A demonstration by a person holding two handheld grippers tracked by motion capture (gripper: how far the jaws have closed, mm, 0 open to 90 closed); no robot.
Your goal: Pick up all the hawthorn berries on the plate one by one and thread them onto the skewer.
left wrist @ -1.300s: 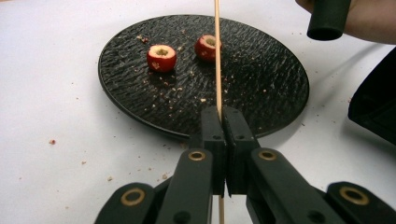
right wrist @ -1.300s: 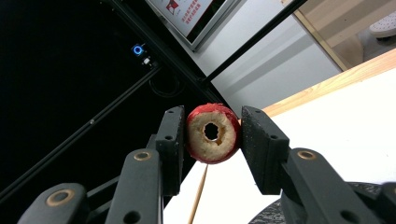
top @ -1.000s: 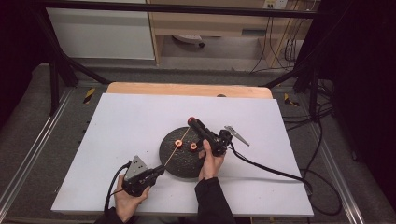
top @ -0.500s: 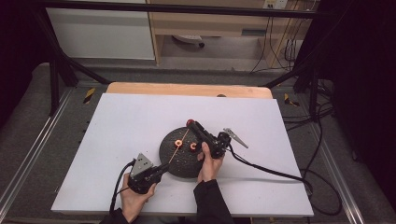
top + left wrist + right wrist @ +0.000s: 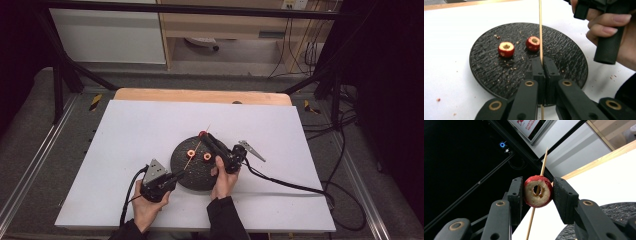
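Observation:
A black round plate lies near the table's front edge with two red cored fruits on it. My left gripper is at the plate's near-left rim, shut on a thin wooden skewer that slants up and away over the plate. My right gripper is above the plate's far edge, shut on a third red cored fruit at the skewer's upper end. The skewer shows above, below and inside the fruit's hole; I cannot tell whether it pierces the fruit.
The plate sits on a white sheet over a wooden table. Crumbs dot the plate and the sheet. Black cables trail to the right and at the front left. Black frame bars stand around the table.

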